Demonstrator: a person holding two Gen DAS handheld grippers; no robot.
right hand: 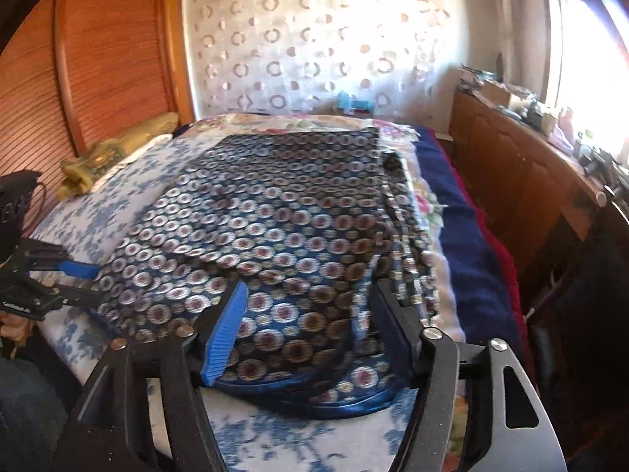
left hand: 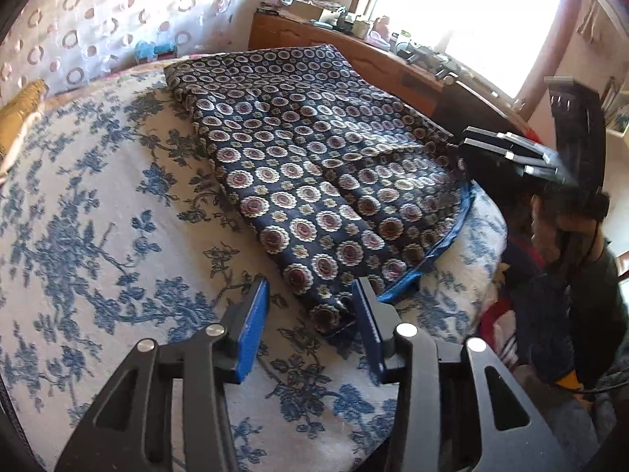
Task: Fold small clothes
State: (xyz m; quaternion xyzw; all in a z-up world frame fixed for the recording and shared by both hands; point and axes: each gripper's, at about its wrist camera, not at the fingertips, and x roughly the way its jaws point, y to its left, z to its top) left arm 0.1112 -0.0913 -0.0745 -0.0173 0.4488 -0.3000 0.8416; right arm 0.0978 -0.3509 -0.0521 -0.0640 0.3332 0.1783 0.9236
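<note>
A dark navy garment [left hand: 314,165] with round flower medallions and a blue satin hem lies spread flat on the bed; it also shows in the right wrist view [right hand: 283,228]. My left gripper [left hand: 310,299] is open, its blue-padded fingers [left hand: 251,326] either side of the garment's near corner, just above the bedspread. My right gripper [right hand: 306,310] is open over the hem end of the garment, empty. The right gripper also shows in the left wrist view [left hand: 464,143] at the garment's far right edge. The left gripper shows in the right wrist view [right hand: 84,279] at the garment's left corner.
The bed has a white bedspread [left hand: 98,216] with blue flowers. A wooden dresser [left hand: 354,51] crowded with small items stands under a bright window. A louvred wooden wardrobe [right hand: 78,59] stands left of the bed. A navy blanket [right hand: 468,244] hangs at the bed's right side.
</note>
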